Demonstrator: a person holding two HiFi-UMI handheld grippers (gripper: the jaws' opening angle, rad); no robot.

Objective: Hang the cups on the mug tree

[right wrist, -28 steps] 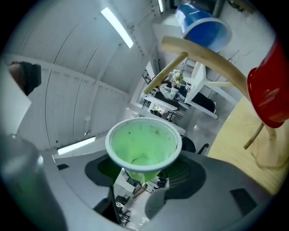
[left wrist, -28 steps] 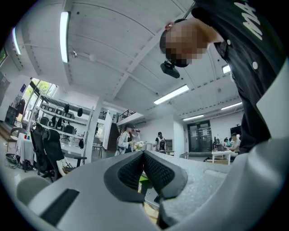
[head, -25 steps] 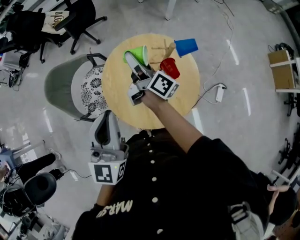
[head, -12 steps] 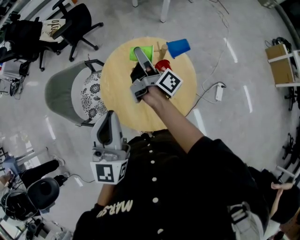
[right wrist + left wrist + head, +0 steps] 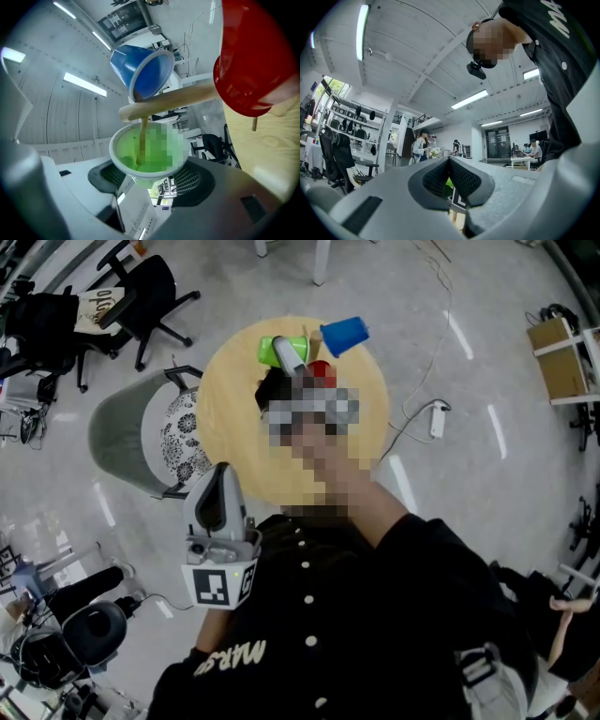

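Note:
My right gripper (image 5: 147,180) is shut on the green cup (image 5: 147,154), its pads pressing the cup's sides. A thin peg of the wooden mug tree (image 5: 173,101) reaches down into the cup's open mouth. The blue cup (image 5: 145,70) hangs on a peg above it, and the red cup (image 5: 253,61) hangs at the right. In the head view the green cup (image 5: 281,348), blue cup (image 5: 344,335) and red cup (image 5: 322,371) cluster at the far side of the round wooden table (image 5: 230,446). My left gripper (image 5: 214,486) is held by my body, jaws shut and empty (image 5: 449,176).
A grey chair with a patterned cushion (image 5: 141,432) stands against the table's left edge. A black office chair (image 5: 141,287) is farther left. A cable with a white adapter (image 5: 438,423) lies on the floor at the right. A shelf with a cardboard box (image 5: 562,371) stands far right.
My right gripper has carried the green cup away from me across the table, up to the mug tree beside the blue cup. The left gripper has hardly moved.

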